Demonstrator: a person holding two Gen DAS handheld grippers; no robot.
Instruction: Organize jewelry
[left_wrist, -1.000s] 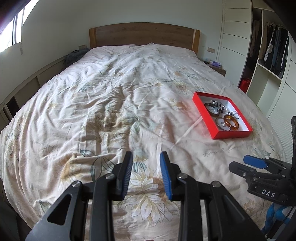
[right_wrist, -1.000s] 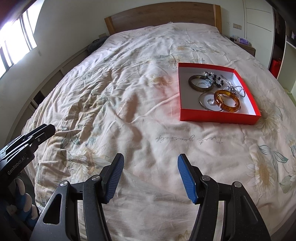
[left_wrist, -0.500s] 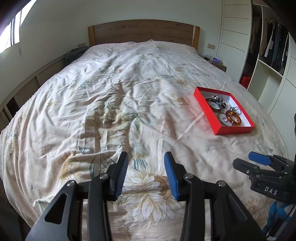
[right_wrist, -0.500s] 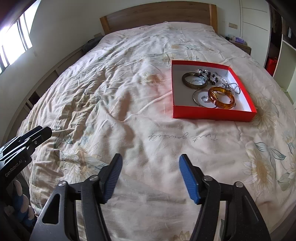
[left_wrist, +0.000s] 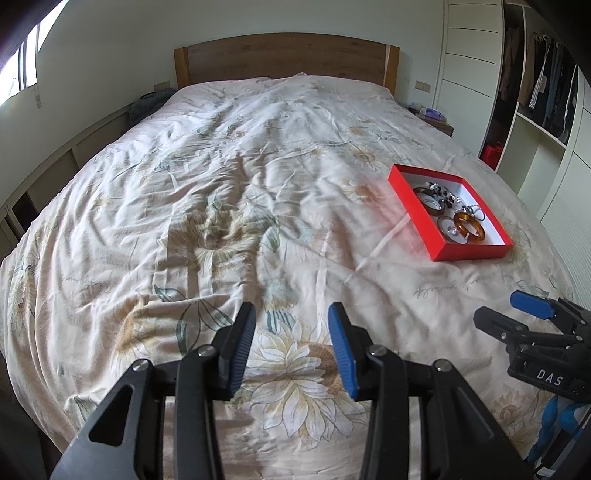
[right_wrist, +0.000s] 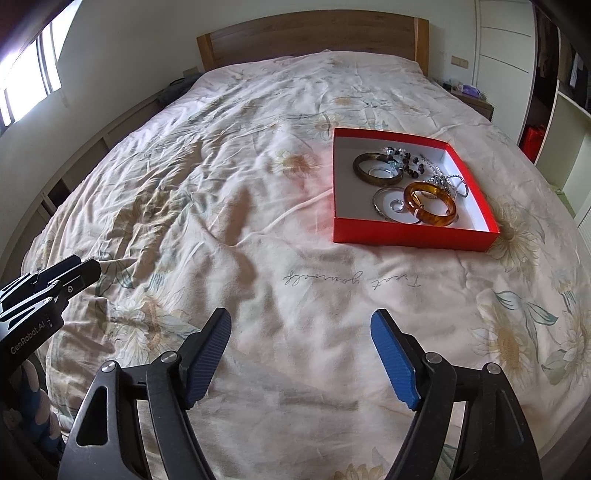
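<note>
Both grippers, the left gripper (left_wrist: 291, 350) and the right gripper (right_wrist: 301, 360), hang spread and holding nothing, well short of the shallow red cardboard box (right_wrist: 406, 236) on the floral-quilted bed (right_wrist: 221, 221). Inside that box lie an amber bangle (right_wrist: 430, 204), a dark brown bangle (right_wrist: 376, 170), a silver ring-shaped bangle (right_wrist: 380, 201) and beaded chains (right_wrist: 410, 158). This fits either jewelry gathered already or awaiting sorting
</note>
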